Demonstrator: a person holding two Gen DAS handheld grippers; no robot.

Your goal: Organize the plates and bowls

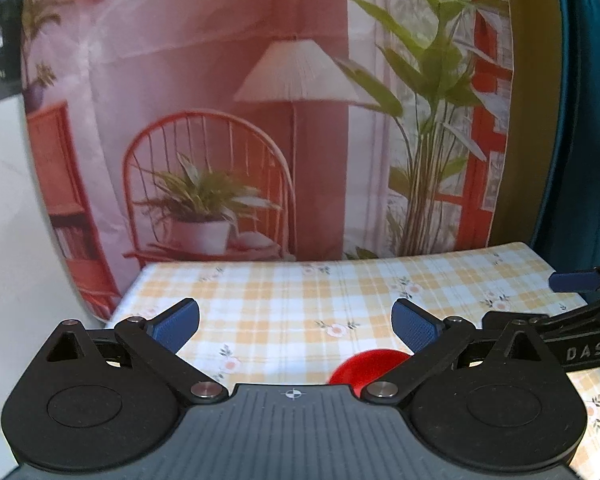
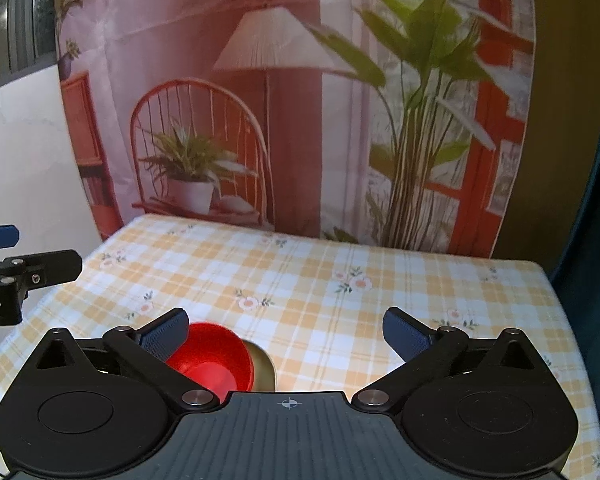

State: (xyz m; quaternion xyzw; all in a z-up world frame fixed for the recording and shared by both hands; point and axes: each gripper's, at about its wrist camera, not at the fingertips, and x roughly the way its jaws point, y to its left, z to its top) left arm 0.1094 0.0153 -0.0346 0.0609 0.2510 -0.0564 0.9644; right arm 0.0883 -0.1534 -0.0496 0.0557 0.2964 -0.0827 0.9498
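Note:
A red bowl (image 2: 212, 360) sits on the checked tablecloth (image 2: 320, 280), with a gold dish (image 2: 264, 368) touching its right side; part of both is hidden by my gripper body. My right gripper (image 2: 286, 336) is open and empty, its left fingertip just above the bowl's left rim. In the left wrist view the red bowl (image 1: 364, 366) shows low, under the right finger. My left gripper (image 1: 296, 324) is open and empty above the cloth.
A printed backdrop (image 2: 300, 100) with a chair, lamp and plants hangs behind the table. The other gripper shows at the right edge of the left wrist view (image 1: 580, 320) and at the left edge of the right wrist view (image 2: 16, 276). A teal curtain (image 1: 588, 100) hangs at right.

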